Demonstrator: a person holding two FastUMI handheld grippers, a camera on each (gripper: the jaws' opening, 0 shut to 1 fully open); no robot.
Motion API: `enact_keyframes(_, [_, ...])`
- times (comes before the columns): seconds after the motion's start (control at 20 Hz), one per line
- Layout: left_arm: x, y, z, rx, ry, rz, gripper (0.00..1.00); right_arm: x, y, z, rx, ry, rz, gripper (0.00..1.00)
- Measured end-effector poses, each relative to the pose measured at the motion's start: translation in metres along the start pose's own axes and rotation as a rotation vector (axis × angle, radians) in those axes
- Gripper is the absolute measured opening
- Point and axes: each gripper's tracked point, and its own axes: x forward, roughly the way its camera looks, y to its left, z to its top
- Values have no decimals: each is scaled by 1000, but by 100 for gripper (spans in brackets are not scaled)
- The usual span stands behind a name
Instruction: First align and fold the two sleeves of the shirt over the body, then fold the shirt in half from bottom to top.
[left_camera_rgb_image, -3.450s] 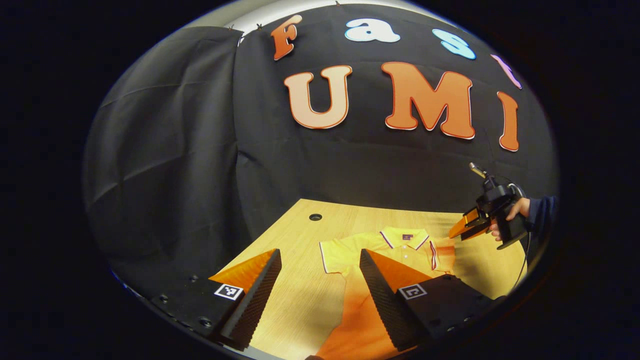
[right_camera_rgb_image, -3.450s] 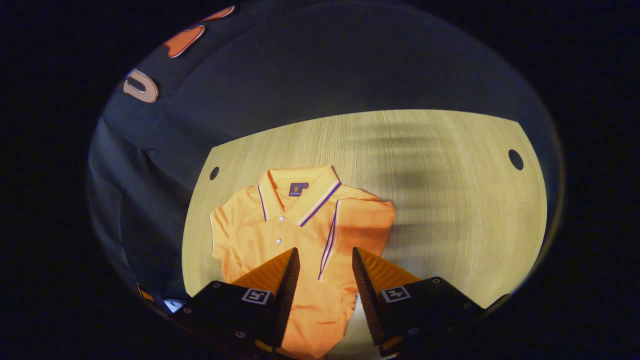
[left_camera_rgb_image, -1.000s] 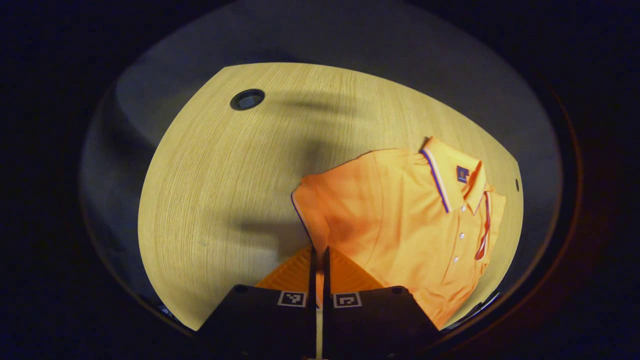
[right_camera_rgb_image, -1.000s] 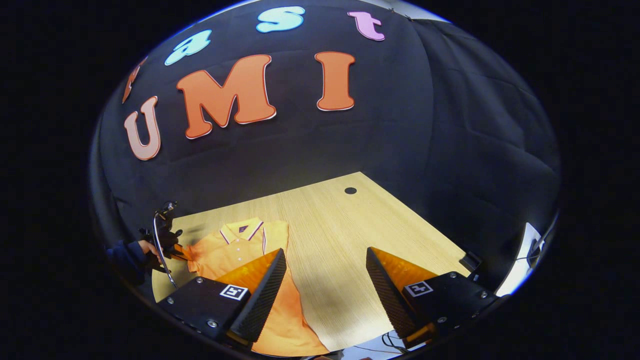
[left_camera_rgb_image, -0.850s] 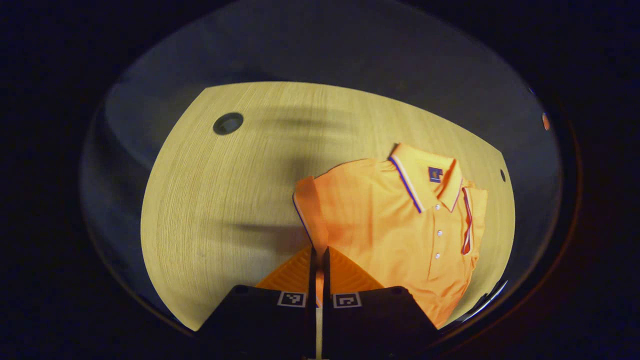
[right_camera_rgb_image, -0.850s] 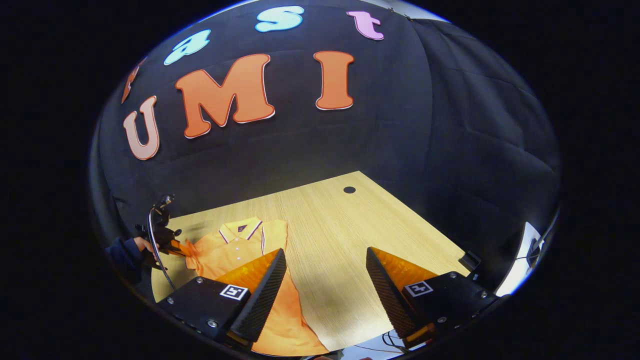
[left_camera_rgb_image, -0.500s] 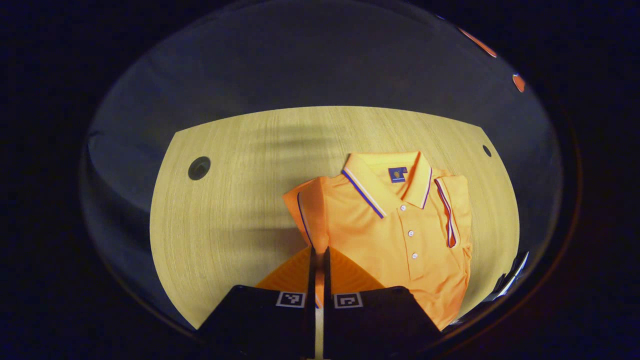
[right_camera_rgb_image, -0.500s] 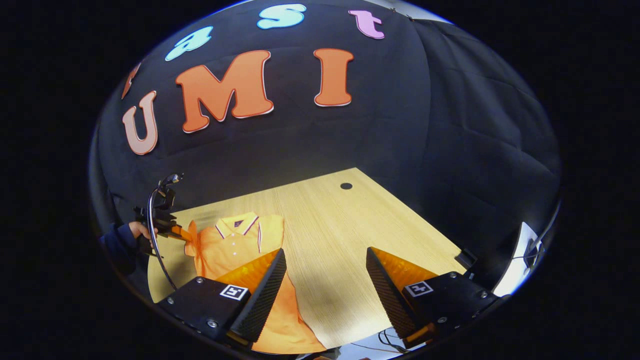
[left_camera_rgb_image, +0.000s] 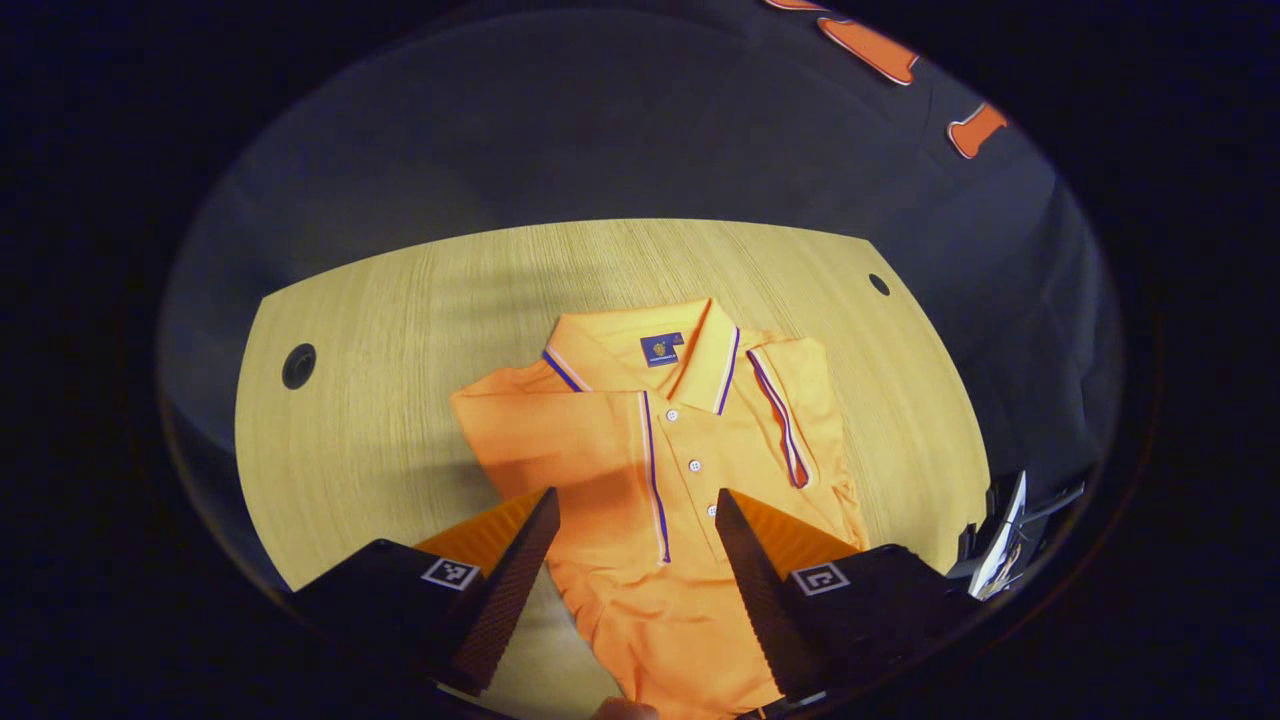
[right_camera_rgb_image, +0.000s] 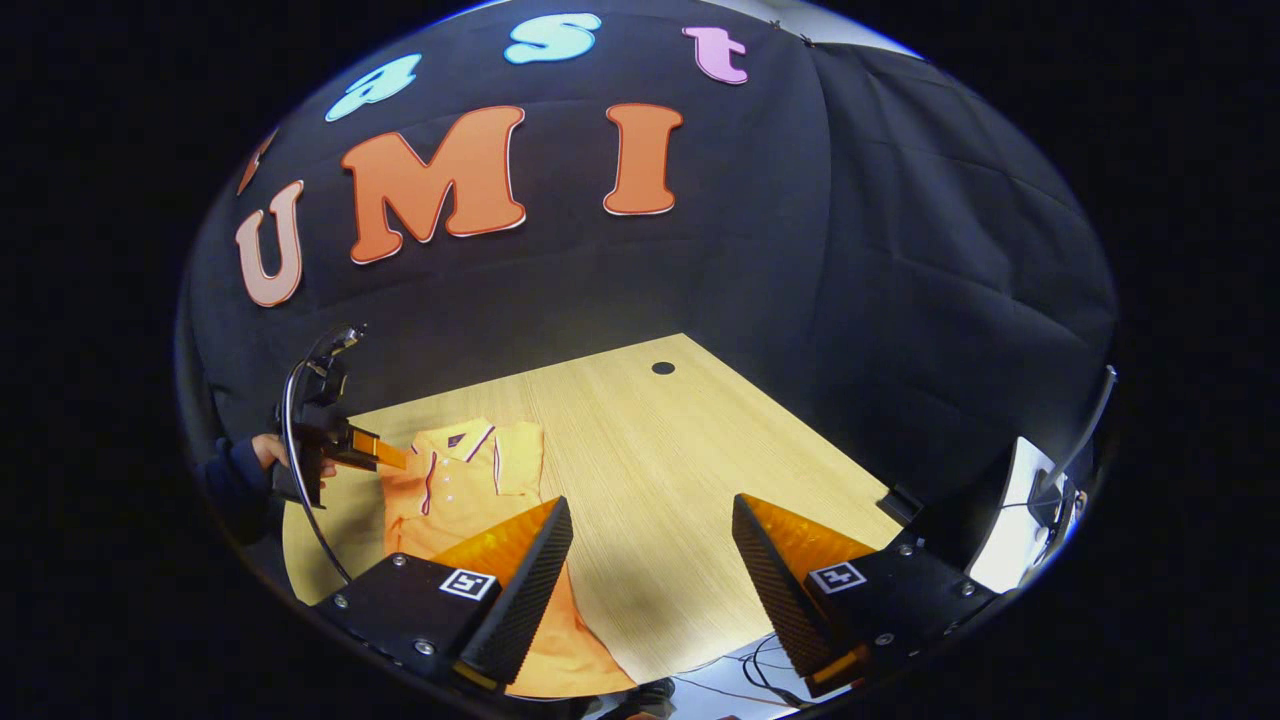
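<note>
I have the left gripper (left_camera_rgb_image: 632, 560) held above the counter (left_camera_rgb_image: 380, 330), tipped down over the shirt (left_camera_rgb_image: 690, 460), and its fingers (left_camera_rgb_image: 505, 590) stand wide apart with nothing between them but the cloth lying below. The right gripper (right_camera_rgb_image: 650, 570) sits lower and more level, off to the shirt's side, its fingers also spread wide over bare wood and gripping nothing. From the left gripper view I look down on the orange polo lying flat near the middle of the counter, collar away from me, with both sleeves (left_camera_rgb_image: 560, 440) folded in over the body so their striped cuffs run down either side of the button placket. The right gripper view gives me what that one cannot: the left gripper seen from outside at the far left, held by a hand (right_camera_rgb_image: 268, 452) in a dark sleeve, just above the shirt's shoulder edge. It also shows the lower hem reaching toward me past my left finger.
</note>
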Motion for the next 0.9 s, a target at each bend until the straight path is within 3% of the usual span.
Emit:
enact_keyframes(0.2, [-58,-4,-10,-3,-145,37,98,2,8,2,-32,-61,47,98])
enact_keyframes(0.45, [-157,-27,-17,2,-436,33,98,-3,32,7,-114,-140,161,98])
enact_keyframes(0.65, [-254,-45,-25,5,-718,79,97,-15,50,15,-174,-233,268,98])
enact_keyframes(0.8, [-328,-57,-39,35,-933,170,98,-24,58,8,-199,-266,349,98])
enact_keyframes(0.9, [-341,-65,-60,76,-948,262,98,-29,62,-5,-213,-259,393,98])
